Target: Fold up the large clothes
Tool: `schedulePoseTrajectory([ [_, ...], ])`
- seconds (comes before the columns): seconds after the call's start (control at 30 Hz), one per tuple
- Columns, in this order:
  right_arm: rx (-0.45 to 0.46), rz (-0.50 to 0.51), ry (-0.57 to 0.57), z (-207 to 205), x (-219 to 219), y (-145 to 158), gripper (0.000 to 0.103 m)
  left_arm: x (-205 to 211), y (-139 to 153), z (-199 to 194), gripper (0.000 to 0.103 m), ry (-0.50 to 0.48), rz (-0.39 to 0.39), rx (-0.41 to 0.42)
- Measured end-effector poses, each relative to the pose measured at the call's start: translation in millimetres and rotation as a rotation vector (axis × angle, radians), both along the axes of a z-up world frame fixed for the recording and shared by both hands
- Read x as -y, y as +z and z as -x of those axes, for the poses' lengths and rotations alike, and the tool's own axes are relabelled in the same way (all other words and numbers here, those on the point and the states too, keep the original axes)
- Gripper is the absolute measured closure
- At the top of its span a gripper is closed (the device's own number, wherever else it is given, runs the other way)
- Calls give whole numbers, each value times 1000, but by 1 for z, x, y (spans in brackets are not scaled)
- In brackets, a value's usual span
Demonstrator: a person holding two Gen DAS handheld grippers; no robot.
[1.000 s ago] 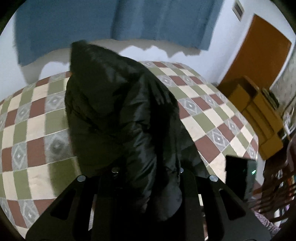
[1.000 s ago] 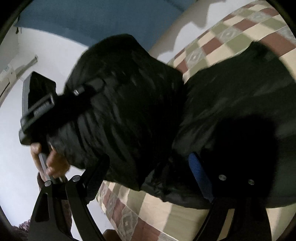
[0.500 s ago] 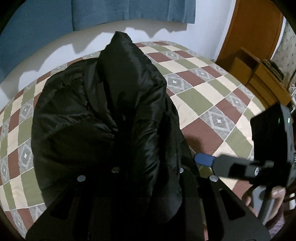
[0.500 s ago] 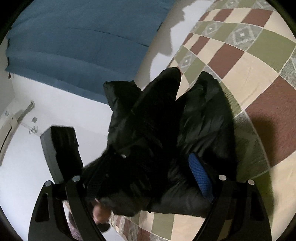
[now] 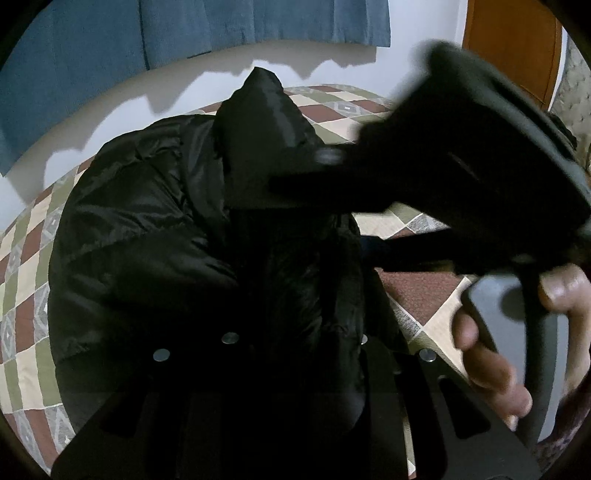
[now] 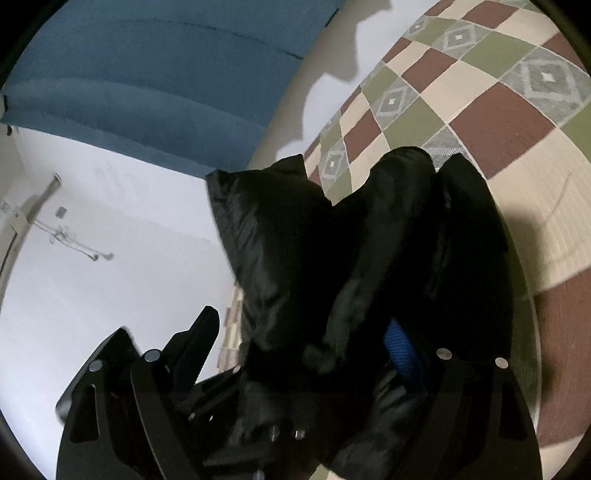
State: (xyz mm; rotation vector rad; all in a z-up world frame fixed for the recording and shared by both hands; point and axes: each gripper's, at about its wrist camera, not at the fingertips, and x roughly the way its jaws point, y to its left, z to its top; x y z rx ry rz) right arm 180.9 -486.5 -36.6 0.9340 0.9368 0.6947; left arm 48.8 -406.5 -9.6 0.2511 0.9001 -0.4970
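Note:
A black puffer jacket (image 5: pixel 155 236) lies bunched on the checkered bedspread (image 5: pixel 22 280), its hood or collar peak (image 5: pixel 266 107) standing up at the back. My left gripper (image 5: pixel 295 343) is shut on a thick fold of the jacket at the near edge; the fabric hides its fingertips. A hand (image 5: pixel 487 365) holds my right gripper (image 5: pixel 325 218), which reaches in from the right over the jacket. In the right wrist view the right gripper (image 6: pixel 303 325) stands open. The jacket (image 6: pixel 369 240) sits between its jaws, beside the blue pad (image 6: pixel 402 350); the left finger (image 6: pixel 199 332) stays apart from the cloth.
The bedspread (image 6: pixel 480 92) stretches away on the right. Behind the bed are a white wall and a blue curtain (image 5: pixel 221 26). A brown wooden door (image 5: pixel 513 48) stands at the back right. A metal wall fitting (image 6: pixel 62 232) shows on the wall.
The left gripper has sunk with the jacket, which now rests lower on the bed. The right gripper has swung in from the right and now reaches across the jacket.

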Motion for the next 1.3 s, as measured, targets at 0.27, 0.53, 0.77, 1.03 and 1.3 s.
schedulePoseTrajectory([
  [0.27,-41,51,8,-13,1,-12,57,3,-6,1,81,-5,-6,4],
  [0.53,-83,111,-4,-18,4,-28,74,8,-9,4,77,-13,-4,-17],
  [0.77,-114,123,-9,-14,4,-45,74,11,-4,18,73,-43,2,-7],
  [1.03,-145,115,-22,-8,12,-56,74,4,21,42,66,-102,65,18],
  [1.3,-153,106,-32,-3,18,-61,75,-43,47,64,52,-74,127,73],
])
